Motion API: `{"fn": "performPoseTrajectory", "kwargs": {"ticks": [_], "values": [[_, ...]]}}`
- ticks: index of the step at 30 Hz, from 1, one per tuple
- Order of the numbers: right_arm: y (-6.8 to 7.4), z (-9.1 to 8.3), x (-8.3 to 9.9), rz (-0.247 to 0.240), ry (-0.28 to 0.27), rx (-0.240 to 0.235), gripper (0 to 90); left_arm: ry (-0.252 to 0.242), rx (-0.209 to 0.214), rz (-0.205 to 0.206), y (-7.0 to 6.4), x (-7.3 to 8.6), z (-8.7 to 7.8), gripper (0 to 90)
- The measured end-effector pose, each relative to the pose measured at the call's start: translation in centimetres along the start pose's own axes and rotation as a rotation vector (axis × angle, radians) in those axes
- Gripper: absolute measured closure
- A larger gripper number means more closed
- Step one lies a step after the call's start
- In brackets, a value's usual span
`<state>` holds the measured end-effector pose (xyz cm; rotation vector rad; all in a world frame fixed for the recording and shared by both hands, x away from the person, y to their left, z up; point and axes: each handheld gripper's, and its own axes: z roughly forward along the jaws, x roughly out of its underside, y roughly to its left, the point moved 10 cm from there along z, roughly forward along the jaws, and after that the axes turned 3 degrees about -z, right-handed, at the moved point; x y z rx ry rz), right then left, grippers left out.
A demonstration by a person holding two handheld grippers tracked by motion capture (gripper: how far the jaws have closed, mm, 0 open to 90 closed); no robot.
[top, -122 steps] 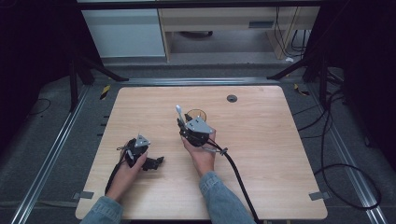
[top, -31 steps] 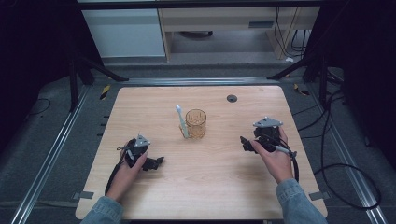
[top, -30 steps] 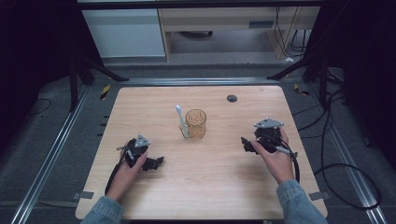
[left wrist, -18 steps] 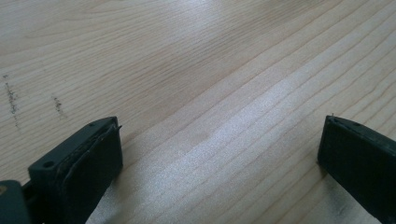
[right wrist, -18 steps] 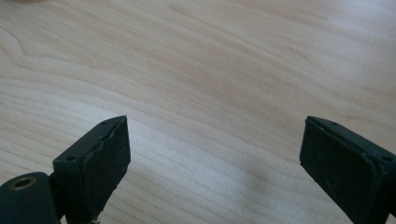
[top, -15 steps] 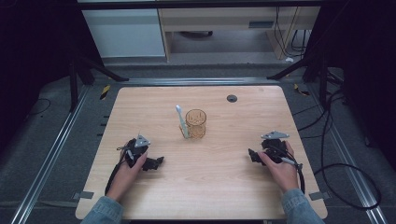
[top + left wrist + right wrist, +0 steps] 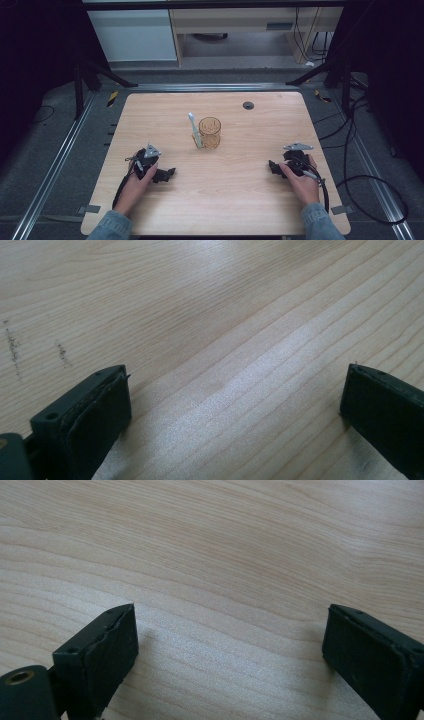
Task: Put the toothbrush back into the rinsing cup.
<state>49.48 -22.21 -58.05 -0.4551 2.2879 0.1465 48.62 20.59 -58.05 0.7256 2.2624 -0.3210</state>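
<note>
Cup (image 7: 209, 132) is stood upright at table (image 7: 250, 200) centre, amber, ribbed. Toothbrush (image 7: 194, 130) is propped against the cup's left side, touching it, head up, handle foot on the wood just left of the cup base. Its long axis runs near 12–6 in the high view, tilted slightly, top leaning toward 11.

Left gripper (image 7: 167, 174) is rested on the table at the near-left; cup and brush are found at about 1 o'clock from it. Right gripper (image 7: 272, 166) is rested at the near-right; the cup is found at about 10 o'clock from it. Both are well apart from the cup. Left is judged marginally nearer, and the brush lies on its side of the cup, so a brush grab would be best taken by the left.

Jaws on both are spread wide, nothing held between them: bare wood grain is seen between the pads in the left gripper view (image 7: 80, 415) and the right gripper view (image 7: 100, 655).

A small dark disc (image 7: 248, 105) is set at the far edge, off the likely path.
</note>
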Motion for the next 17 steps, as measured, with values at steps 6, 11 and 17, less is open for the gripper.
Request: {"fn": "performPoseTrajectory", "kwargs": {"ticks": [6,11,17], "values": [[0.2,0.0,0.1,-0.010,-0.017,0.002,6.8,0.000,0.000,0.000,0.0,0.0,0.0,0.0],[1.1,-0.1,0.2,-0.026,-0.013,-0.015,5.2,-0.002,0.001,0.000,0.0,0.0,0.0,0.0],[1.5,-0.2,0.3,0.004,-0.007,0.006,4.0,0.000,0.000,0.000,0.0,0.0,0.0,0.0]]}}
